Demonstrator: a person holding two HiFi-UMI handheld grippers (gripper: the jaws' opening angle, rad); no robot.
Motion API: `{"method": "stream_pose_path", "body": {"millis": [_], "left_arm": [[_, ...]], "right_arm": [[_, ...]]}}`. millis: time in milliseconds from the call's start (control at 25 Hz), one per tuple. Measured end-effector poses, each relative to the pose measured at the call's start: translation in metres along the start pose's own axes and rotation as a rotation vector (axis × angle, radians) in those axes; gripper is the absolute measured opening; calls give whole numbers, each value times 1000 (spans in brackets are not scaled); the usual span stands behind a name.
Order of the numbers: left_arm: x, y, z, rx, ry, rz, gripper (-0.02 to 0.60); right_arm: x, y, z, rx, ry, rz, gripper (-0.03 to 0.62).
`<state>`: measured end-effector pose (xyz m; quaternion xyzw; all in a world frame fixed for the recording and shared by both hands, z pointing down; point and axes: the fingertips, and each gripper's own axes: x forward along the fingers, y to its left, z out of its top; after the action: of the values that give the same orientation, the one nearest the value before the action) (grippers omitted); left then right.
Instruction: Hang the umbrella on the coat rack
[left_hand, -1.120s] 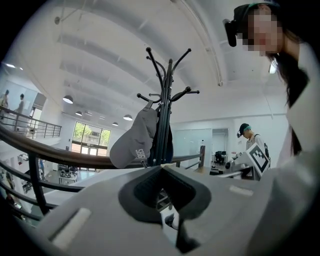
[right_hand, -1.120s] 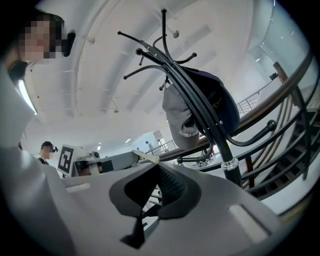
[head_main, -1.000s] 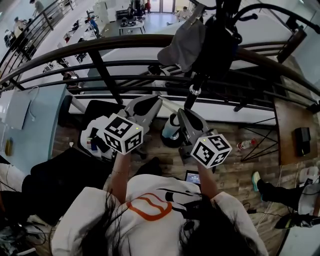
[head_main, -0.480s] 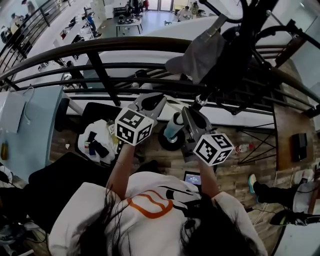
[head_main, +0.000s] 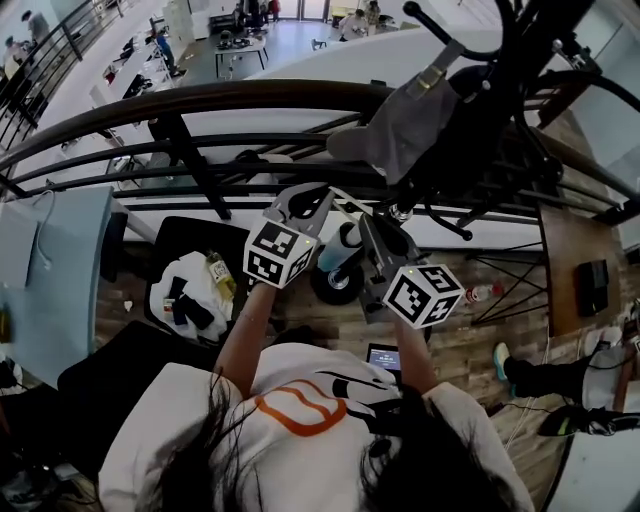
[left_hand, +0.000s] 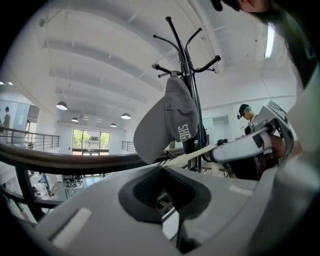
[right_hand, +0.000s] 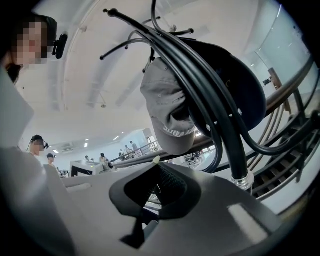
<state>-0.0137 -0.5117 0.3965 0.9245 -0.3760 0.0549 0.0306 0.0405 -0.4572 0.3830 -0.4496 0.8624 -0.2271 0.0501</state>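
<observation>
The black coat rack (head_main: 527, 40) stands right in front of me, against the railing. A grey cap (head_main: 400, 130) hangs on it, with a dark bundle, apparently the folded umbrella (head_main: 470, 110), beside the cap. My left gripper (head_main: 322, 193) and right gripper (head_main: 369, 219) are raised close together under the cap. A thin cream strap (head_main: 350, 203) spans from one pair of jaw tips to the other. In the left gripper view the strap (left_hand: 192, 154) leaves my shut left gripper (left_hand: 162, 165) below the cap (left_hand: 167, 120). The right gripper (right_hand: 155, 162) pinches its end under the umbrella (right_hand: 235, 85).
A curved black railing (head_main: 200, 100) runs behind the rack, with a drop to a lower floor beyond. The rack's round base (head_main: 325, 288) sits on the wood floor. A black chair (head_main: 190, 235) with bags is at left. A bottle (head_main: 485, 292) lies at right.
Both grippers have risen toward the rack, and the left one has shifted right, closer to the right one. The cap and the rack's arms now loom nearer.
</observation>
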Motion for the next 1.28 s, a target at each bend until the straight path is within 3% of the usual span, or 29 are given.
{"method": "stream_pose_path", "body": {"millis": [200, 480, 1280], "left_arm": [[14, -1, -19, 44, -13, -35, 0], [29, -2, -33, 9, -11, -106, 0], [58, -44, -54, -178, -70, -329, 0]], "right_arm": [[5, -11, -5, 10, 8, -37, 21], [6, -28, -16, 32, 27, -102, 20], [-18, -83, -47, 95, 67, -262, 21]]}}
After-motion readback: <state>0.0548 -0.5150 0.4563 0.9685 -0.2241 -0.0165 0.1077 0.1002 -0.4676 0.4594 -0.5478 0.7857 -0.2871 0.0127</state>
